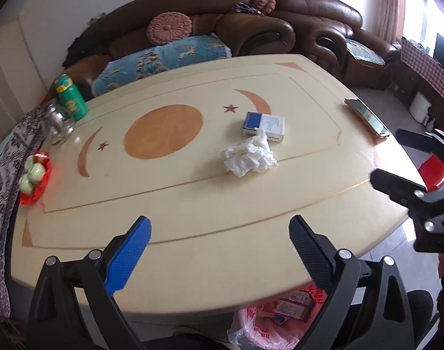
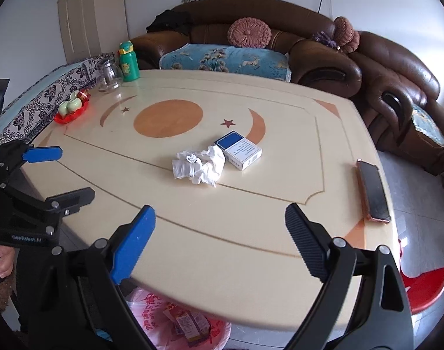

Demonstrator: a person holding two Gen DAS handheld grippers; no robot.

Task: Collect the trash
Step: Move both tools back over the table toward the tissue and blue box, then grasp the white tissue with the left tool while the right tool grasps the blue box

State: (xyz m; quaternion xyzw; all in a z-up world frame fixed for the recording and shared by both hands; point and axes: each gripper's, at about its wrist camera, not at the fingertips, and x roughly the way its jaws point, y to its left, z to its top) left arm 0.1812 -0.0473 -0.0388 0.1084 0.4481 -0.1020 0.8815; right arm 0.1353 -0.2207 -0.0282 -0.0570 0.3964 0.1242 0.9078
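Since both your claws, left (image 1: 220, 250) and right (image 2: 220, 243), are wide open and hold nothing, you are just starting. Reach for the tissue (image 2: 199, 166) mid-worktop (image 2: 251, 248), touching the box (image 2: 239, 149), then the bag (image 2: 178, 320) below.

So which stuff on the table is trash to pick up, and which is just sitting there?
For the job:
crumpled tissue
small blue and white box, probably trash
pink bin bag under the table edge
left claw and right claw, both open and empty

Just lying about:
phone
green bottle
glass jar
red tray
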